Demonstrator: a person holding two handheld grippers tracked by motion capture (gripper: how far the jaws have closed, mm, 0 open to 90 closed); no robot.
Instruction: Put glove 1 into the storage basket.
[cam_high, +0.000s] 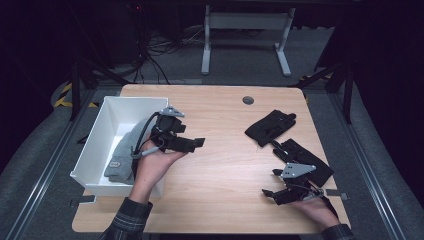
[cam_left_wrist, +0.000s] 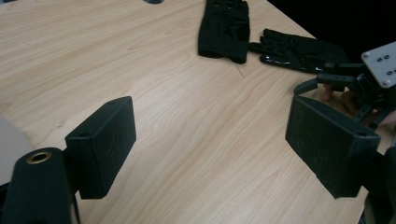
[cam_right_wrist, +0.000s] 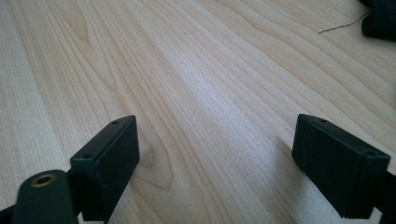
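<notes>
At the left of the table (cam_high: 215, 165) we hold the left gripper (cam_high: 196, 143) just past the white bin (cam_high: 107, 120), where a grey glove (cam_high: 122, 155) lies folded; its jaws stand wide with nothing between them and point right toward the work that seems to remain; two black gloves (cam_high: 270, 127) lie flat at the far right, one (cam_left_wrist: 223, 28) folded, the other (cam_left_wrist: 299, 49) spread with fingers out; near it the right gripper (cam_high: 276, 194) rests low on the wood, jaws wide and empty, likely waiting its turn.
</notes>
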